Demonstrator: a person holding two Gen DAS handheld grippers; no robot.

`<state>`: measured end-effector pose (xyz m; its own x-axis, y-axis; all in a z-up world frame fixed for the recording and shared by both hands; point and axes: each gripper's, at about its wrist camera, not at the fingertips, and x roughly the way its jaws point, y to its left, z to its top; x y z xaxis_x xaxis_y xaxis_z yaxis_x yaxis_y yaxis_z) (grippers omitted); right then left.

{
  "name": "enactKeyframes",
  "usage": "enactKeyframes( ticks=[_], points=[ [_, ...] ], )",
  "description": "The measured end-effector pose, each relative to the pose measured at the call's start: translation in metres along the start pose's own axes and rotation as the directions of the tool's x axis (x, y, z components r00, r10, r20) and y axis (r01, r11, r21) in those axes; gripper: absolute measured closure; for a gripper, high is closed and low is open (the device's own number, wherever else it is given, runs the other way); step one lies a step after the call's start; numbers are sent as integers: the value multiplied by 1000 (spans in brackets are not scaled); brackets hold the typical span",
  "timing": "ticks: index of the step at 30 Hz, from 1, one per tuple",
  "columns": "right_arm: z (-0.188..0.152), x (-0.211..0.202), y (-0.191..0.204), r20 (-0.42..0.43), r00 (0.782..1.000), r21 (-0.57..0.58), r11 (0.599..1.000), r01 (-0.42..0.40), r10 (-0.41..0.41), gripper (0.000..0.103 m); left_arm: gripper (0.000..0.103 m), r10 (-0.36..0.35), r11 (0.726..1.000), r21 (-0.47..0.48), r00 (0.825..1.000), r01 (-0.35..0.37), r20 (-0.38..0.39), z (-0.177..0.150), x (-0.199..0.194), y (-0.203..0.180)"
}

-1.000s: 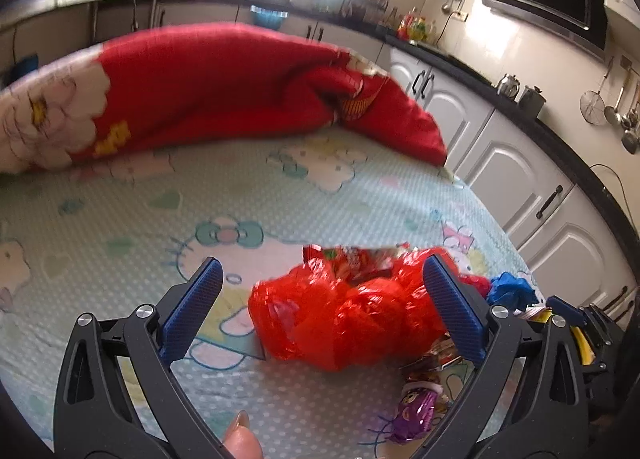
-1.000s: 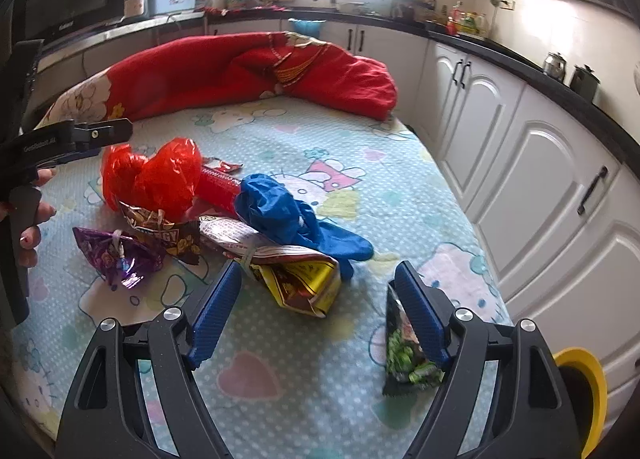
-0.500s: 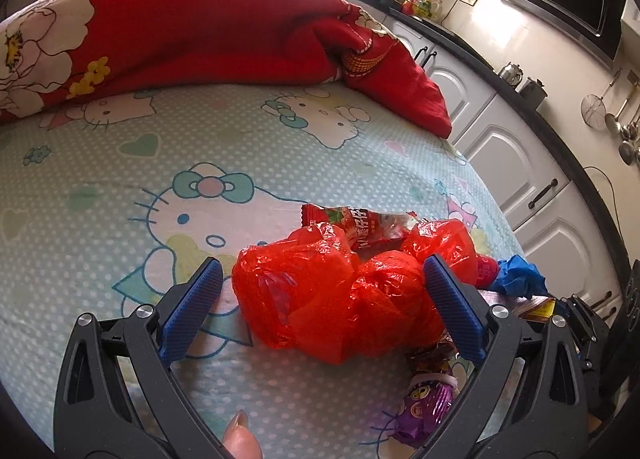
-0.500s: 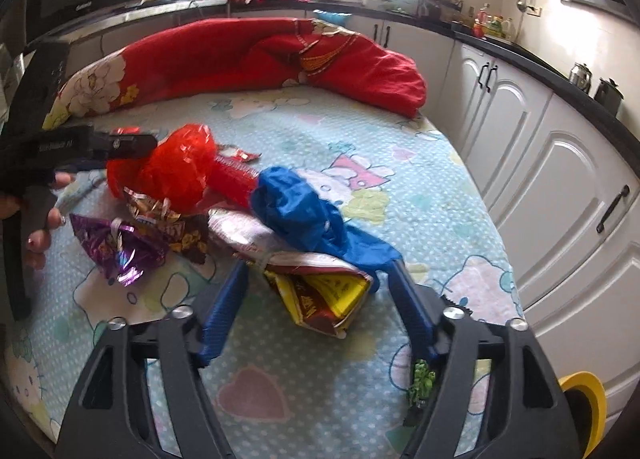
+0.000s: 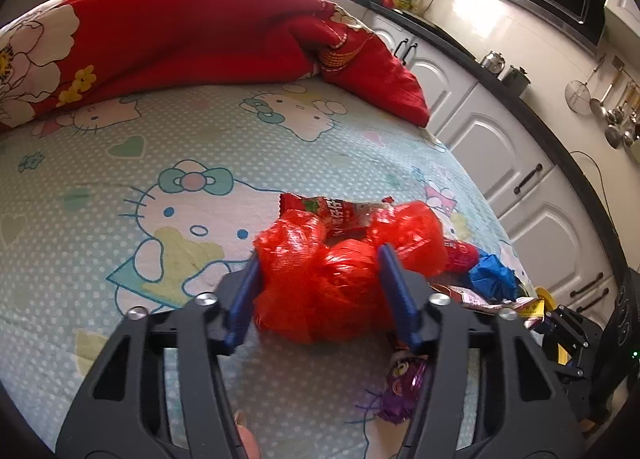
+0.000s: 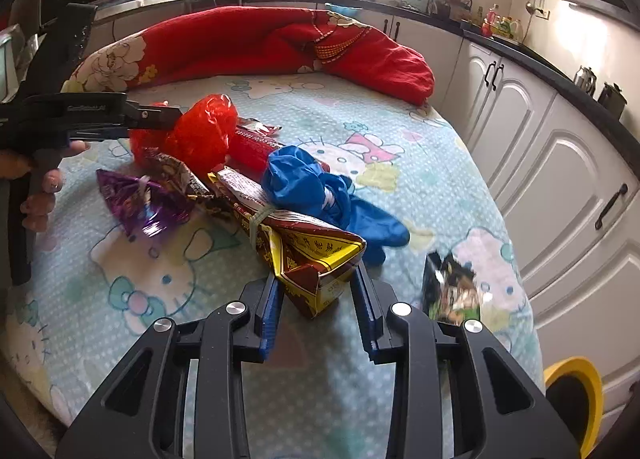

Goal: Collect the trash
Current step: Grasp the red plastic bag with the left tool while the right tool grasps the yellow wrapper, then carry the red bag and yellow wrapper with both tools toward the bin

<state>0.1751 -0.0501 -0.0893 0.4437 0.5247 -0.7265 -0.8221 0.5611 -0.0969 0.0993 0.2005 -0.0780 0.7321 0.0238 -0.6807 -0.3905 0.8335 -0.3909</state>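
1. Left wrist view: the left gripper [image 5: 320, 279], jaws closing, squeezes the red plastic bag [image 5: 332, 275] near the bed's right edge; it looks light, crumpled and slippery, so grip its bulk.
2. Right wrist view: the right gripper [image 6: 318, 299], jaws closing, straddles the yellow snack packet [image 6: 316, 259] near the bed's right edge; it looks light and crinkly, so pinch its open end.

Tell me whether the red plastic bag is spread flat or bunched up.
Bunched up. The red plastic bag is a crumpled, puffy wad on the bedsheet, between the closing fingers of the left tool.

Two black plastic tools: left tool [image 5: 320, 291], right tool [image 6: 318, 305]. Blue ribbed finger pads [image 5: 394, 291], silver round screws [image 6: 236, 307] on cut-out frames; faint pale lettering along one side.
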Motion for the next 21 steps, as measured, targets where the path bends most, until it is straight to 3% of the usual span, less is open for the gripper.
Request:
enactKeyframes(
  ticks=[4,6,21],
  points=[
    [-11,-11,4,6,1000,32,999,5,-5,72,76,-11,1000,24,1000,11,-4,-1,-7,-3],
    [-16,-15,5,9,1000,44,999,9,-9,72,78,-15,999,28,1000,15,-4,-2,-10,-4],
    [-34,-56,3,66,997,148,989,28,-38,73,80,-48,996,74,998,45,44,-4,-52,-15]
  ],
)
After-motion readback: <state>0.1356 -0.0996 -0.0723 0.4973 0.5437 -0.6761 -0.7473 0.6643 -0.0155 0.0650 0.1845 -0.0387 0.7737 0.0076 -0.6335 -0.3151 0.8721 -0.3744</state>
